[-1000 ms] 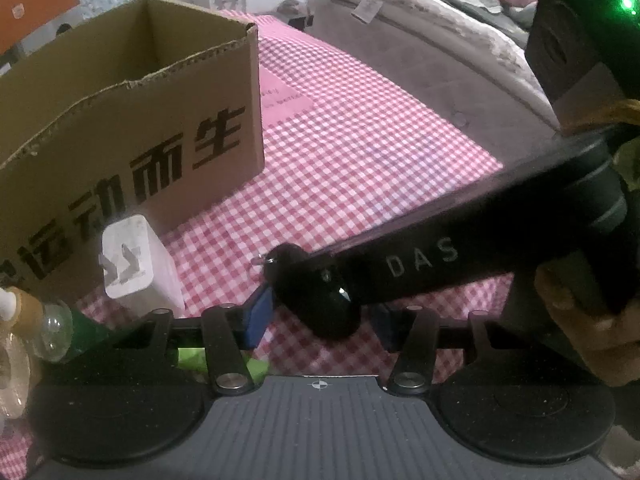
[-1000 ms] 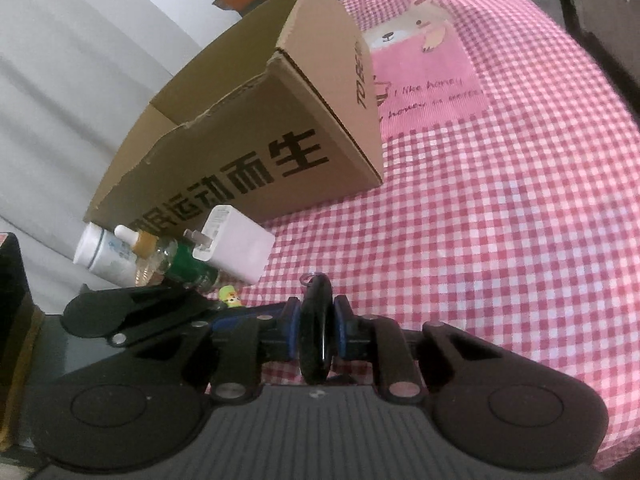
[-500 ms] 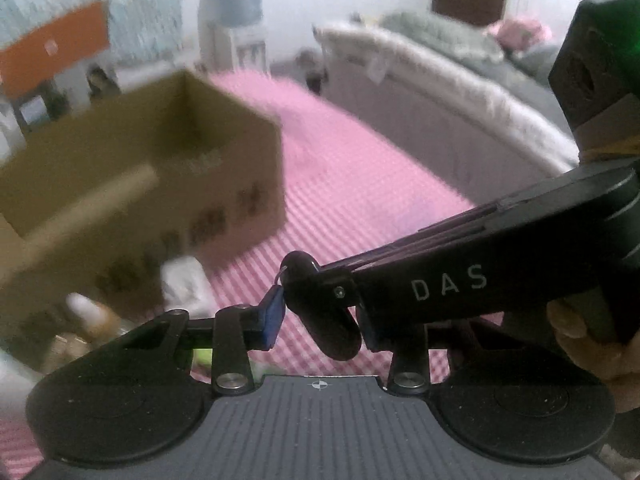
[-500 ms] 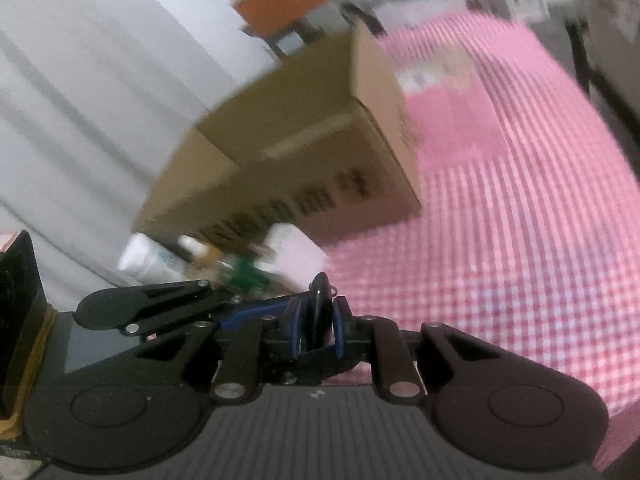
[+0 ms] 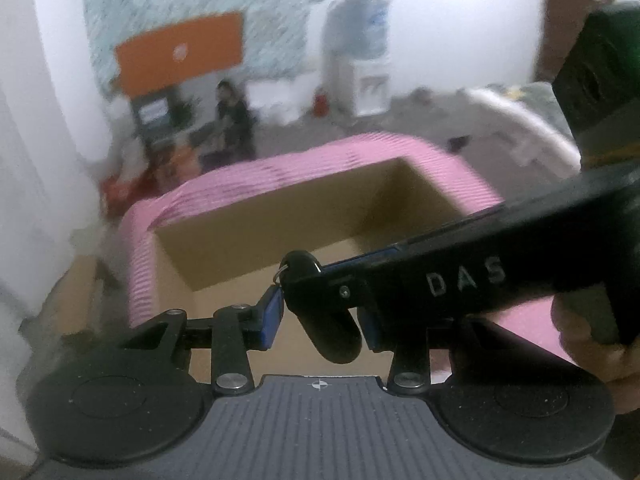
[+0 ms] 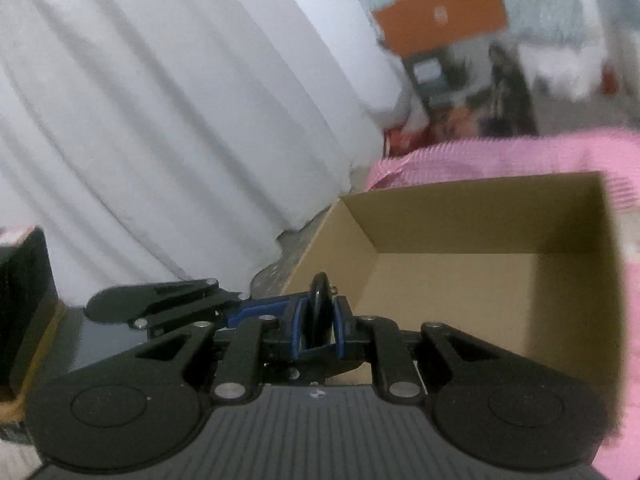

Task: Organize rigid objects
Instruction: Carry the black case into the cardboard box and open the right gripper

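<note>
The black key fob (image 6: 320, 312), a flat, rounded, glossy piece with a small metal ring at its top end, stands edge-on in the right wrist view, clamped between the blue-padded fingers of the right gripper (image 6: 319, 330). Seen from the left wrist, the same key fob (image 5: 326, 312) shows its broad oval face, hanging above the near wall of the cardboard box (image 5: 280, 236); its ring is only a small blurred glint. No writing can be read on the fob itself.

The letters "DAS" are printed in pale type on the black finger of the right gripper (image 5: 348, 300), which crosses the left wrist view from the right. A hand (image 5: 592, 344) holds that gripper's handle, cut off at the frame edge.

The left gripper (image 5: 320, 320) has its fingers spread apart, one blue pad (image 5: 272, 316) to the left of the fob and the other mostly hidden behind the right gripper; whether either pad touches the fob cannot be told.

The cardboard box (image 6: 480, 264) is open at the top, its plain brown inner walls and floor visible, and sits on a pink checked cloth (image 6: 500, 156). A white curtain (image 6: 160, 120) fills the left of the right wrist view. The background is motion-blurred: an orange panel (image 5: 180, 52) bears a pale mark too smeared to read.
</note>
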Demonstrator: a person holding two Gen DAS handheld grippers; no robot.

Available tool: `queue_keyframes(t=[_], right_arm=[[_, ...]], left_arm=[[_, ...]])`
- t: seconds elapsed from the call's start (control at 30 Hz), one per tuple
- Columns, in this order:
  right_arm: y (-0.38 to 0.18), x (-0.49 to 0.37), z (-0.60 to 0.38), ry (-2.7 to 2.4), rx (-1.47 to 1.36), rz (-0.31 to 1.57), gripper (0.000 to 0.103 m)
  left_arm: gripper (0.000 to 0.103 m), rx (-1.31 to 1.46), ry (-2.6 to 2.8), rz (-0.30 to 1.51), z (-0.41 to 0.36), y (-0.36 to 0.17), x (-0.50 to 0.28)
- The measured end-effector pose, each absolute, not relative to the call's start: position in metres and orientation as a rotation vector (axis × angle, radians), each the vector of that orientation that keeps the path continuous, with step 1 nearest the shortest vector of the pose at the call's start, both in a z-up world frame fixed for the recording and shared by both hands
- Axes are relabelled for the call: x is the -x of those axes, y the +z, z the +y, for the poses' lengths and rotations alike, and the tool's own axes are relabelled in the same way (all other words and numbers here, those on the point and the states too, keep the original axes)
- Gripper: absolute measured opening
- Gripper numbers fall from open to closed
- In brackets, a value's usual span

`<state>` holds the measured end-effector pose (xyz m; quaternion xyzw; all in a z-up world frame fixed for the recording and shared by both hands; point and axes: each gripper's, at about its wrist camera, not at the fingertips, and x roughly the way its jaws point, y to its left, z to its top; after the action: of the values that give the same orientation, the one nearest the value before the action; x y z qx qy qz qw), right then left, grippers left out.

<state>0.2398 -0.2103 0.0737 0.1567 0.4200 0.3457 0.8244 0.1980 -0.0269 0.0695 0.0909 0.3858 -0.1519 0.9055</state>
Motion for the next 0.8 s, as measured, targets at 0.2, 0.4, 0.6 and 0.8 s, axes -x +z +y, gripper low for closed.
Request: queue_keyframes(t=[0.2, 0.4, 0.6, 0.8], right_arm=[[0.023, -0.343, -0.159, 0.689, -0.438, 1.113, 0.017], [-0.016, -0.388, -0.127, 0.630, -0.457, 1.192, 0.017], [-0.023, -0.389, -0.114, 0.619, -0.441, 1.202, 0.019], [0.011, -0.366, -0.131, 0.620, -0.431, 1.136, 0.019]], left_arm=[[0.055, -0.238, -0.148, 0.893, -0.004, 0.033, -0.261], [0.070, -0.172, -0.158, 0.907, 0.022, 0.031, -0.266], [0.082, -0.138, -0.175, 0.851, 0.022, 0.045, -0.250], [0.084, -0.120, -0.225, 0.746, 0.017, 0.069, -0.225]])
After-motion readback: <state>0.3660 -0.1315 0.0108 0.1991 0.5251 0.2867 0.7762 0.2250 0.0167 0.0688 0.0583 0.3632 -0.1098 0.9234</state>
